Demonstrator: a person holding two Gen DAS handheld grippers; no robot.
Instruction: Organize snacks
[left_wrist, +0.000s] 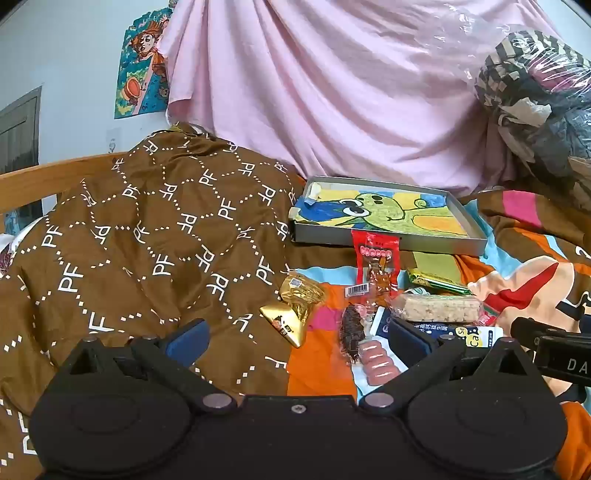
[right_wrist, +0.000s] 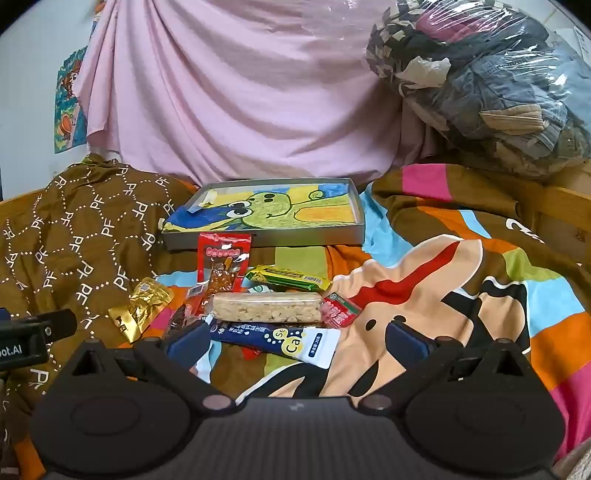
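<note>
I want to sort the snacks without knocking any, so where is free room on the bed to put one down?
The gray tray holds only the drawing, so its whole floor is free. The cartoon bedspread right of the red sachet is bare. Crowded: between the gold packet, the rice bar and the blue-white stick pack; packs overlap there.

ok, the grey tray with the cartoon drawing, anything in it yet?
Empty. The grey tray shows only its drawing liner; the red packet leans on its front wall, and the other snacks lie on the bedspread.
</note>
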